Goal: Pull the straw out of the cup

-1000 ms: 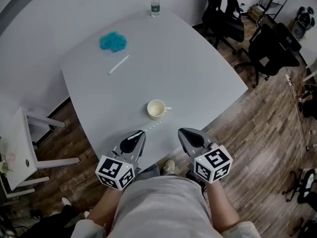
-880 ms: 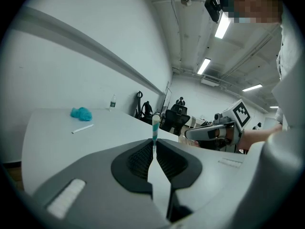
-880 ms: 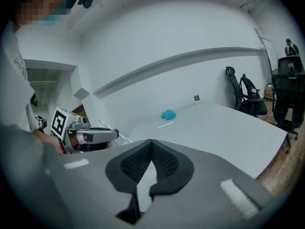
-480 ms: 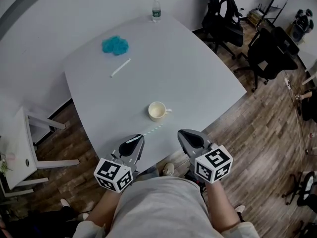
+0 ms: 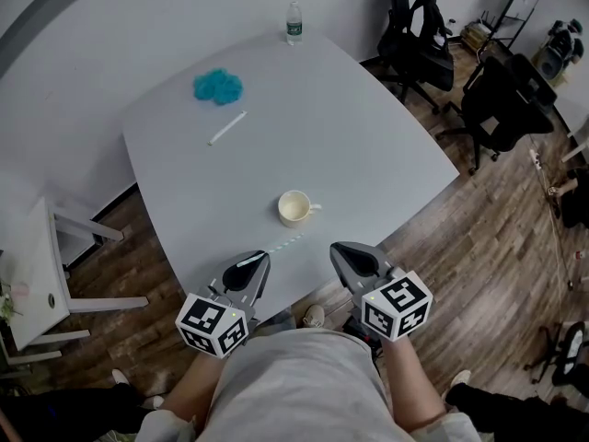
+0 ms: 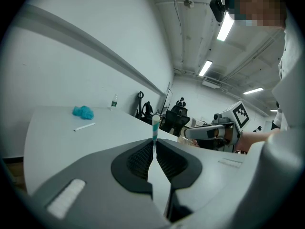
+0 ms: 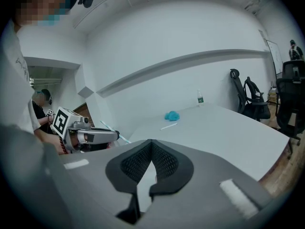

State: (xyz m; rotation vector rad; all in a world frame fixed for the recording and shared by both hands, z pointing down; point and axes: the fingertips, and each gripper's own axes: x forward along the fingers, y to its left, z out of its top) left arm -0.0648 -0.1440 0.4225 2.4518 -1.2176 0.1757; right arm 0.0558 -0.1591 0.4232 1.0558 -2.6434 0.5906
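Observation:
A cream cup (image 5: 294,208) stands on the grey table (image 5: 368,145) near its front edge, handle to the right. My left gripper (image 5: 262,257) is in front of it, shut on one end of a teal-and-white striped straw (image 5: 285,243). The straw points toward the cup and ends just short of it, outside it. In the left gripper view the straw (image 6: 155,126) sticks out past the closed tips of the left gripper (image 6: 154,143). My right gripper (image 5: 340,246) is level with the left one, right of the cup. The right gripper (image 7: 151,142) is shut on nothing.
A second, white straw (image 5: 226,127) and a blue fluffy clump (image 5: 218,87) lie on the far left of the table. A water bottle (image 5: 294,22) stands at its far edge. Black office chairs (image 5: 502,95) are at the right, and a white stool (image 5: 41,274) is at the left.

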